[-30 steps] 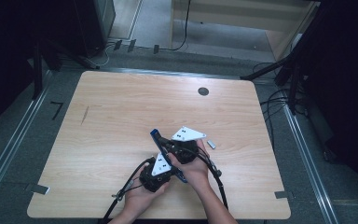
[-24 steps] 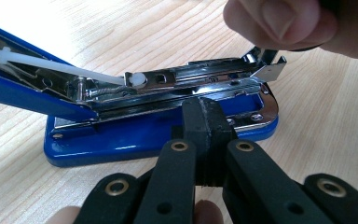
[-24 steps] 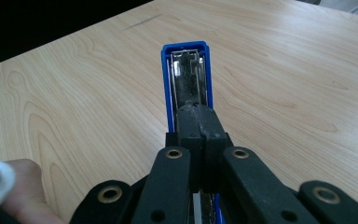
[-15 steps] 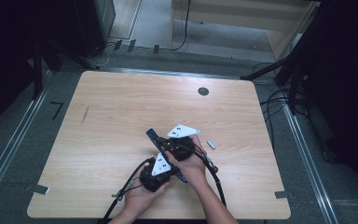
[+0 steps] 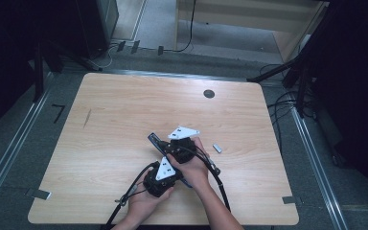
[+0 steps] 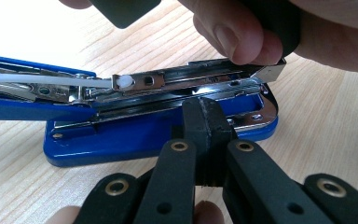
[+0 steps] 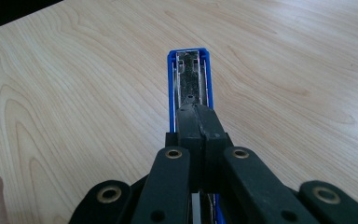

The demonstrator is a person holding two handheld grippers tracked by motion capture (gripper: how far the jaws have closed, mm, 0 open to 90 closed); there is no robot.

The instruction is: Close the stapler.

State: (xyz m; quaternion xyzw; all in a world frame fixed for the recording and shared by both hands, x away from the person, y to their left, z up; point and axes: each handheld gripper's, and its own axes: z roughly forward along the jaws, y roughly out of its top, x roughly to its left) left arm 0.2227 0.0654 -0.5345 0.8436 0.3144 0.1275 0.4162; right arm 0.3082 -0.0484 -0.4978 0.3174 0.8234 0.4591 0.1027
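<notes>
1. Near the front edge of the tabletop (image 5: 124,105) the blue stapler (image 6: 135,135) lies with its top arm swung open, and both hands crowd over it.
2. The left tongs (image 6: 208,128) have their jaws pressed together, tips right up against the stapler's base, just under the chrome magazine (image 6: 186,84). Whether they pinch an edge or merely push against it, I cannot tell.
3. The right tongs (image 7: 197,122) are likewise drawn narrow, with a sliver of metal showing between the jaws lower down. They seem to be gripping the opened arm (image 7: 189,79) of the stapler from its end.
4. A bare finger (image 6: 235,37) of the person's right hand presses on the magazine's front end.
5. My read on progress: the opening is done and the staple channel is exposed. The white pusher (image 6: 123,82) sits partway along the rail. Loading and closing look like what remains.
6. A small silvery strip (image 5: 216,148), perhaps staples, lies apart to the right, untouched.
7. No brand, label or readable writing anywhere on the stapler.
</notes>
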